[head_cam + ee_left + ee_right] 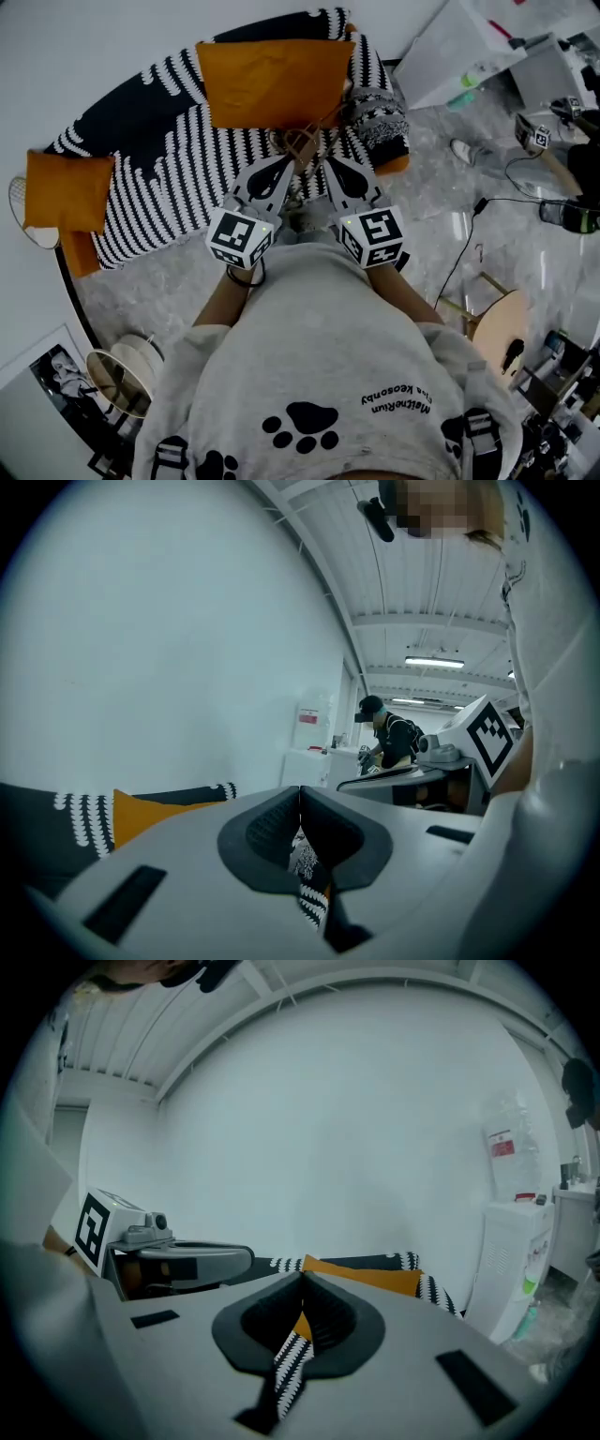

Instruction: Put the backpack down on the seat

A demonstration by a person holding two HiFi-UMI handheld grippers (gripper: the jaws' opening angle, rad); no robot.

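The seat (169, 159) is a sofa under a black cover with white zigzag stripes. A grey patterned backpack (380, 117) lies at its right end. Thin tan straps (302, 141) run from it to where both sets of fingertips meet. My left gripper (287, 161) and right gripper (328, 164) are held side by side above the sofa's front edge, each shut on a strap end. In the gripper views the left gripper (300, 791) and right gripper (302, 1279) have closed tips. The slit below them shows only striped cover and orange.
A large orange cushion (272, 80) leans on the sofa back and a smaller one (67, 187) lies at its left end. A white cabinet (459, 47), a floor cable (469, 244) and a wooden stool (502, 323) are to the right. Another person (386, 735) works at a far counter.
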